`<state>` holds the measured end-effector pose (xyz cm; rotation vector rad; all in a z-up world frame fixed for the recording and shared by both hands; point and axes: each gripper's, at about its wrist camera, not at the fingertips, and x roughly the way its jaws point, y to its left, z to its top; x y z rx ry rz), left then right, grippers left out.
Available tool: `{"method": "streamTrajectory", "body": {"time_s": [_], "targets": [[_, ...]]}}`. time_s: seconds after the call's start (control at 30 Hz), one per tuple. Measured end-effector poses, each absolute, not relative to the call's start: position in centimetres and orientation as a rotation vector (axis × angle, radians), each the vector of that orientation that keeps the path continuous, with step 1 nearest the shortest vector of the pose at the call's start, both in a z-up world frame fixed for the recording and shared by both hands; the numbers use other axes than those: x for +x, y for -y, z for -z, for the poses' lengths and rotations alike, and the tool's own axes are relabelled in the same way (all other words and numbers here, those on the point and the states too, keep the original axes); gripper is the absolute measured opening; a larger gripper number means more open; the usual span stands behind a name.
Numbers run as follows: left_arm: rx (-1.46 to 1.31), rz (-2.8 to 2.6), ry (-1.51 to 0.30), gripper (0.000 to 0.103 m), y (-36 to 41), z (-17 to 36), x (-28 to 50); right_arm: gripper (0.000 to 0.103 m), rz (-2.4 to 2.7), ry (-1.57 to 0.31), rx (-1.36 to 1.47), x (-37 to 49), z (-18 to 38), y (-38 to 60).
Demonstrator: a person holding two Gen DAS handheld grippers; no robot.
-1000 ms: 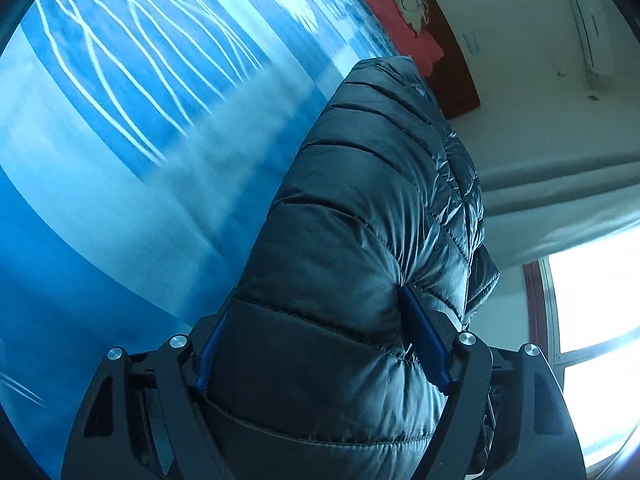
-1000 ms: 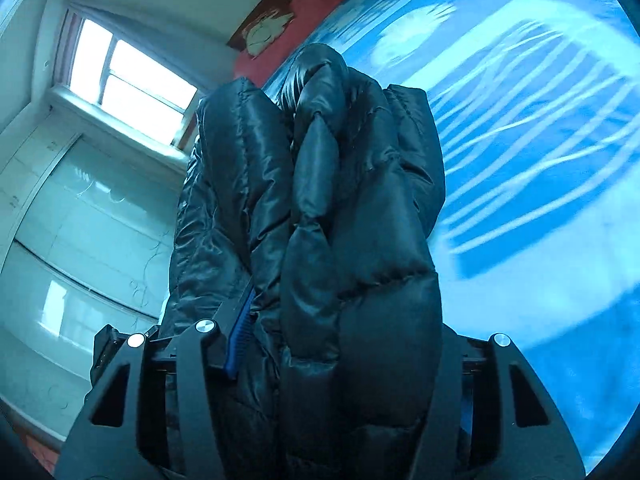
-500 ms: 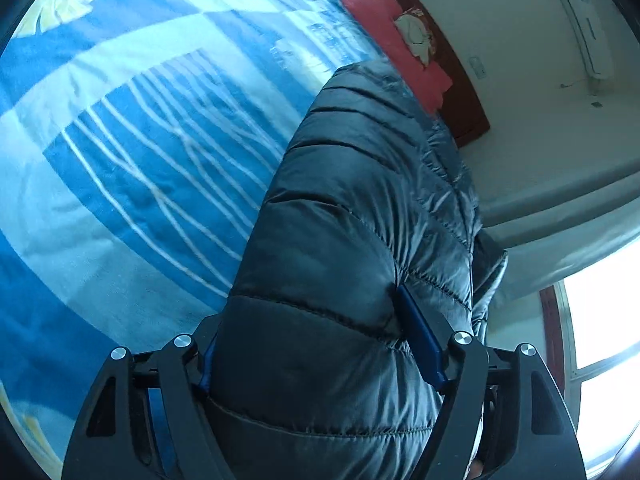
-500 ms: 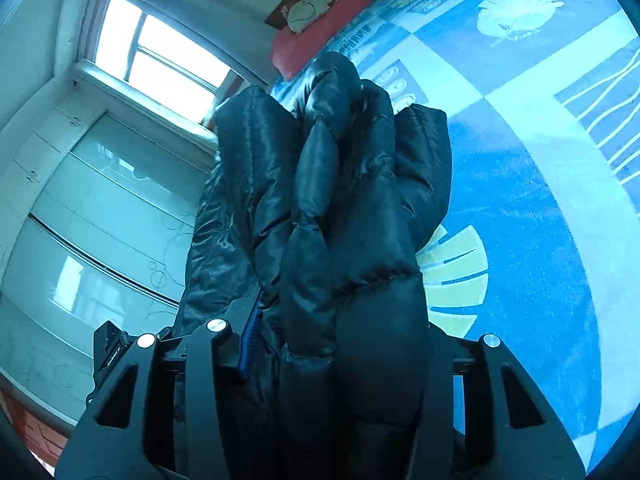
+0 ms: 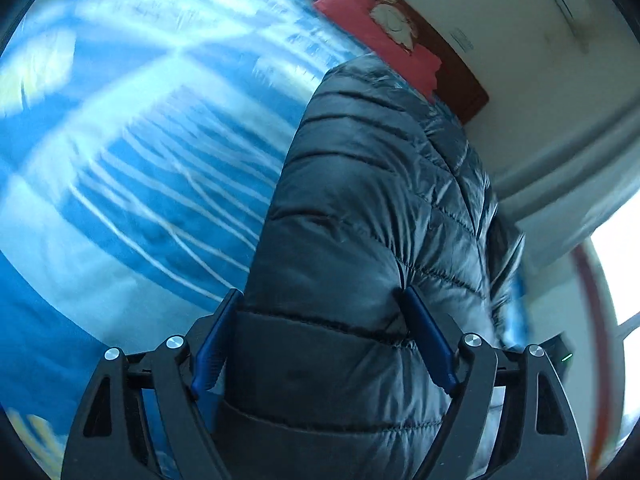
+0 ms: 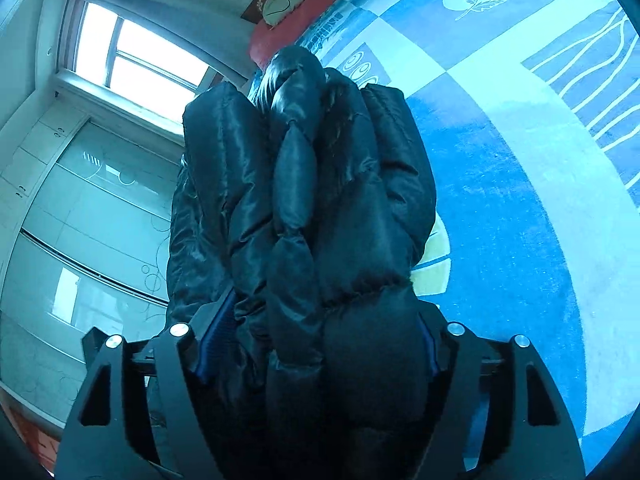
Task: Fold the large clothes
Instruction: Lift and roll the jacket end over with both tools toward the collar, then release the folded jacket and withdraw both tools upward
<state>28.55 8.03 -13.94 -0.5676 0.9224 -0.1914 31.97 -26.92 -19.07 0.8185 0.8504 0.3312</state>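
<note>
1. We see our left gripper (image 5: 324, 344) with a thick fold of the black quilted jacket (image 5: 372, 216) between its blue pads (image 5: 428, 340); the right pad presses into the padding, the left pad lies against the fold's side, and the jaws have just been opening further around it
2. From the left wrist, the jacket rises away from the gripper as a broad quilted bundle, its far end pointing toward the red pillow (image 5: 376, 44) at the head of the bed
3. The blue and white patterned bedspread (image 5: 132, 168) fills the left side of that view, blurred; whether the bundle touches it we cannot tell
4. Our right gripper (image 6: 316, 340) holds a bunch of several puffy layers of the same jacket (image 6: 304, 184), packed side by side and filling the whole gap between the fingers
5. Its jaws have just been opening as well, yet the layers press against both blue pads (image 6: 216, 336), so the jacket is gripped
6. From the right wrist, the bedspread (image 6: 516, 208) lies to the right of the bundle, with a white leaf print near the far edge and the pillow (image 6: 320, 12) beyond the jacket's tip
7. A bright window (image 6: 136, 64) and pale wardrobe doors (image 6: 80, 216) stand on the left of that view
</note>
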Motion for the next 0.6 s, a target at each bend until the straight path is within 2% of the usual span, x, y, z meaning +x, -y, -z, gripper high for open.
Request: {"method": "streamTrajectory", "body": {"time_s": [0.2,0.47,0.6], "targets": [[-0.3,0.13,-0.859,0.082,-5.8,12.2,27.7,0.082,-0.294,-0.85,0.843,31.5,18.7,27.5],[-0.219,0.081,-0.844,0.082,-6.1,11.4,27.4,0.084,-0.164,-0.819,0.86,28.7,16.9,29.9],[-0.165,0.037,-0.831,0.082,-5.7,10.3,26.6,0.084,-0.014,-0.82,0.712,26.5,14.3,30.0]]}}
